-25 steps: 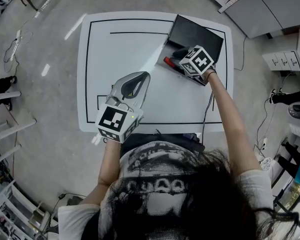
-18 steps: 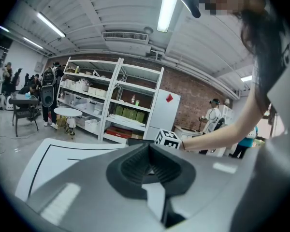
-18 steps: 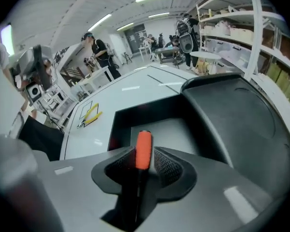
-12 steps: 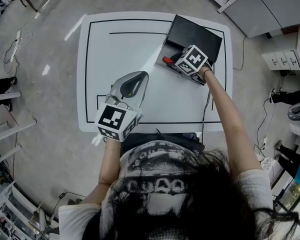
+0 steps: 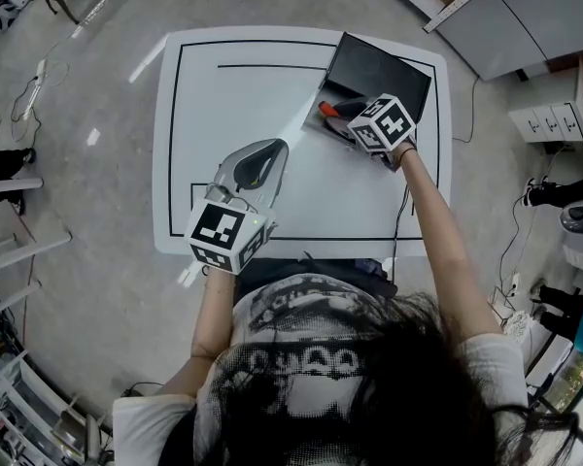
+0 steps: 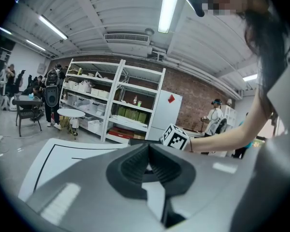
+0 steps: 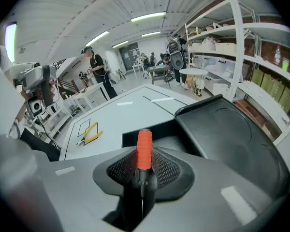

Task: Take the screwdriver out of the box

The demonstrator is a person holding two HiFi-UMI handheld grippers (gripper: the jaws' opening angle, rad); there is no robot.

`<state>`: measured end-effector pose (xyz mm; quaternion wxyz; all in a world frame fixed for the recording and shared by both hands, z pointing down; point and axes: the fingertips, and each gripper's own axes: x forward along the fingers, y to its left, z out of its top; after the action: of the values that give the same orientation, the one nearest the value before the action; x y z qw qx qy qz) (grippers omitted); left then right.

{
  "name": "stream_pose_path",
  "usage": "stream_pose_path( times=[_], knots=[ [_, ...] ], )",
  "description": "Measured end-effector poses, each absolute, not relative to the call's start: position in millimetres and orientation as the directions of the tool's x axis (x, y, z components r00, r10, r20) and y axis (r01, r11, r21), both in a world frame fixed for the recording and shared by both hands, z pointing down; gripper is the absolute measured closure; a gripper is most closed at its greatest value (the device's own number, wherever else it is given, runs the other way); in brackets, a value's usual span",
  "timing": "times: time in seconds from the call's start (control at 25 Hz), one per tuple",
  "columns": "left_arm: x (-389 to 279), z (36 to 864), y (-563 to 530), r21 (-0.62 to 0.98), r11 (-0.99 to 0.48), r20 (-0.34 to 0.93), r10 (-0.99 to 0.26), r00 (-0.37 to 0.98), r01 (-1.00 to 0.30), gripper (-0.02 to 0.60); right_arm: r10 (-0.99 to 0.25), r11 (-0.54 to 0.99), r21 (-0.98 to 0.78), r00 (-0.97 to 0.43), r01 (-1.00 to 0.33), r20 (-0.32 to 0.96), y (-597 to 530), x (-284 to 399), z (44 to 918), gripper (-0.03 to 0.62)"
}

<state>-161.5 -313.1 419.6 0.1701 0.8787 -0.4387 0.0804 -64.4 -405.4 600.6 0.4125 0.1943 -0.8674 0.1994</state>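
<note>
Fingers together and empty, our left gripper hung over one table's bare, roomy middle; at its far right edge, by one open box, our right gripper clamped one orange-handled screwdriver.

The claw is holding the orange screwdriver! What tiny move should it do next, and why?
Probably lift the right gripper a bit higher, then draw it back over the white table. Its jaws are shut on the screwdriver, but the orange handle hangs just above the open black box, so it isn't clear of it yet.
</note>
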Motion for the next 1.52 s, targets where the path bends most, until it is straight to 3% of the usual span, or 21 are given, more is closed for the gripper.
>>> stream_pose_path(
  times=[0.44, 0.68, 1.52],
  knots=[
    [-145.8, 407.7, -291.0, 0.207, -0.557, 0.284, -0.752, 0.594, -0.804, 0.581, -0.433, 0.782, -0.121, -0.672, -0.611, 0.601, -400.2, -42.5, 501.8, 0.491],
    [-129.0, 398.8, -269.7, 0.187, -0.56, 0.281, -0.756, 0.591, -0.807, 0.581, -0.514, 0.761, -0.118, -0.704, -0.638, 0.49, -363.5, -24.9, 448.8, 0.491],
    [-21.5, 375.2, -120.6, 0.124, -0.521, 0.255, -0.806, 0.535, -0.844, 0.581, -0.489, 0.735, -0.272, -0.763, -0.622, 0.422, -139.2, 70.9, 444.6, 0.491]
  ],
)
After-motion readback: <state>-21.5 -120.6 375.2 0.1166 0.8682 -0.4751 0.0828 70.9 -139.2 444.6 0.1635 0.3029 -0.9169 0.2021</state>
